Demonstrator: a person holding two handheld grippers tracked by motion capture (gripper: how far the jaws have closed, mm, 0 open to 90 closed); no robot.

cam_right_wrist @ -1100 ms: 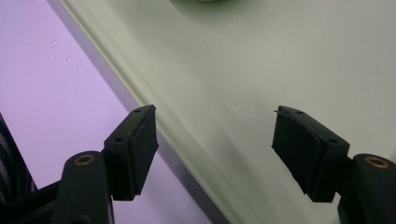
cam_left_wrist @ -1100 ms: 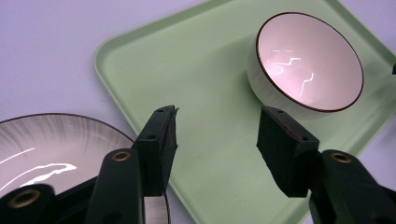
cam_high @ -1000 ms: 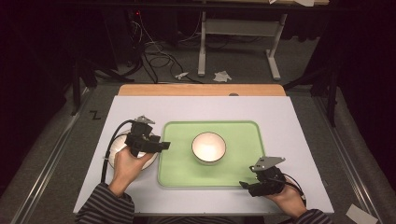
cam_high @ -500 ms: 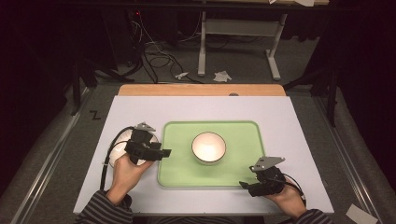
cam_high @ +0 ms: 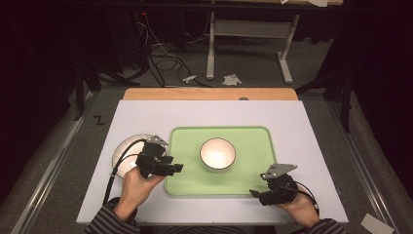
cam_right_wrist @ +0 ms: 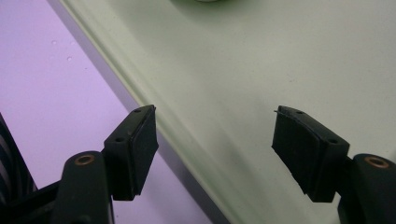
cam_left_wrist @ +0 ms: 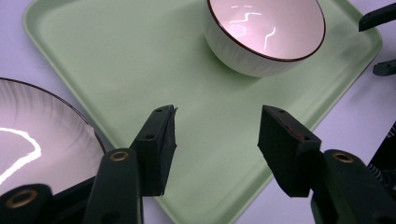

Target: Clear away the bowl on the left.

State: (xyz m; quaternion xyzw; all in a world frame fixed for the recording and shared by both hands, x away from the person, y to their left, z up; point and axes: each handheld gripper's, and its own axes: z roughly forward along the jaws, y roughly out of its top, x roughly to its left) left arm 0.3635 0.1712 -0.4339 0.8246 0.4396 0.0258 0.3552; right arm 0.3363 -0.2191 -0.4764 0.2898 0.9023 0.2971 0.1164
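Note:
A light green tray (cam_high: 253, 170) lies mid-table with a white bowl (cam_high: 217, 154) on it. A white plate (cam_high: 127, 146) rests on the table to the tray's left. My left gripper (cam_high: 175, 168) is open, hovering over the tray's left edge, between the plate (cam_left_wrist: 32, 135) and the bowl (cam_left_wrist: 261, 37). Its jaws (cam_left_wrist: 217, 144) hold nothing. My right gripper (cam_high: 254, 193) is open low at the tray's front right corner. In the right gripper view its jaws (cam_right_wrist: 215, 140) straddle the tray rim (cam_right_wrist: 140, 88), empty.
The table top (cam_high: 204, 112) is pale lavender with a wooden strip (cam_high: 209, 93) along its far edge. Beyond it, on the dark floor, are cables (cam_high: 165, 58), a grey stand (cam_high: 243, 34) and crumpled paper (cam_high: 231, 79).
My left gripper has slid toward the table's front and slightly right, off the plate and onto the tray's left edge. The right gripper has stayed put.

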